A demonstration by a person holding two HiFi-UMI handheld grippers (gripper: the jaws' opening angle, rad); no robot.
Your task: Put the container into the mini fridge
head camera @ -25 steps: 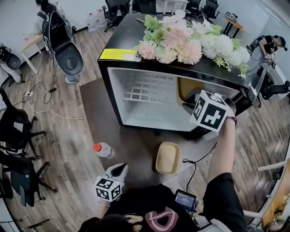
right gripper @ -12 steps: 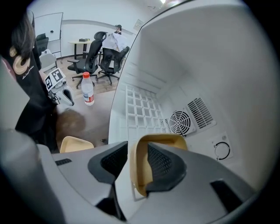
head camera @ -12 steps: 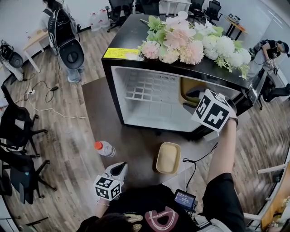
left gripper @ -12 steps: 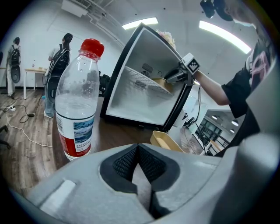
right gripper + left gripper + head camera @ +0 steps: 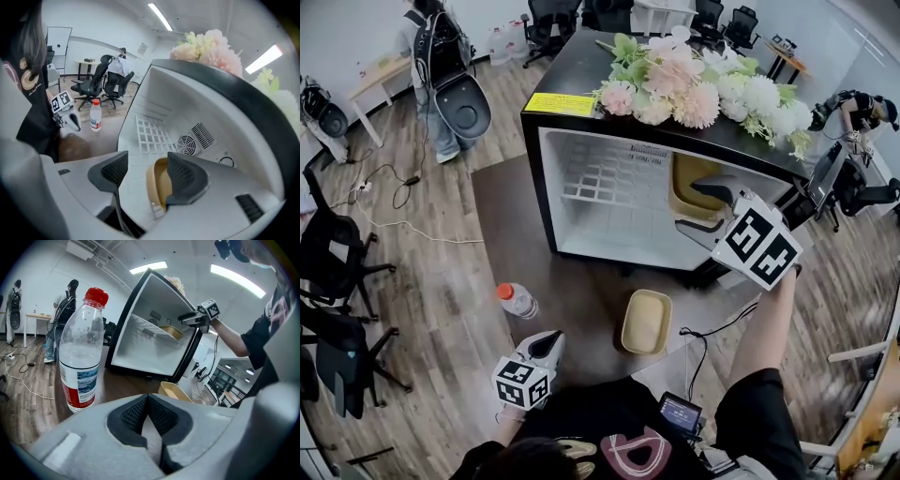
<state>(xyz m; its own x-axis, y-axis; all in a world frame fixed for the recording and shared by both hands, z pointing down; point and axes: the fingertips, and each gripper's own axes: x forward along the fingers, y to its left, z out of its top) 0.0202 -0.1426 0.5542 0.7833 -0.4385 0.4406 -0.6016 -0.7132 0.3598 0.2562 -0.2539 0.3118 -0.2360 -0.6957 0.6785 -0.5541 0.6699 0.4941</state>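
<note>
The black mini fridge (image 5: 628, 202) stands with its white inside showing. A tan container (image 5: 689, 180) rests on the wire shelf at the inside right. My right gripper (image 5: 701, 214) is at the fridge mouth with its jaws opening; the container (image 5: 157, 185) lies just beyond the pads, and they do not press on it. My left gripper (image 5: 546, 349) is low near my body, shut and empty (image 5: 148, 401). From there the fridge (image 5: 150, 333) and the right gripper (image 5: 190, 319) show across the mat.
A water bottle (image 5: 517, 302) with a red cap lies on the dark mat, close in front of the left gripper (image 5: 82, 352). A tan lid-like tray (image 5: 647, 322) lies before the fridge. Artificial flowers (image 5: 703, 89) cover the fridge top. Office chairs (image 5: 337, 281), cables and people surround the area.
The right gripper's jaws have spread apart and let go of the tan container, which stays on the fridge shelf. The gripper has drawn back a little. The left gripper has stayed put.
</note>
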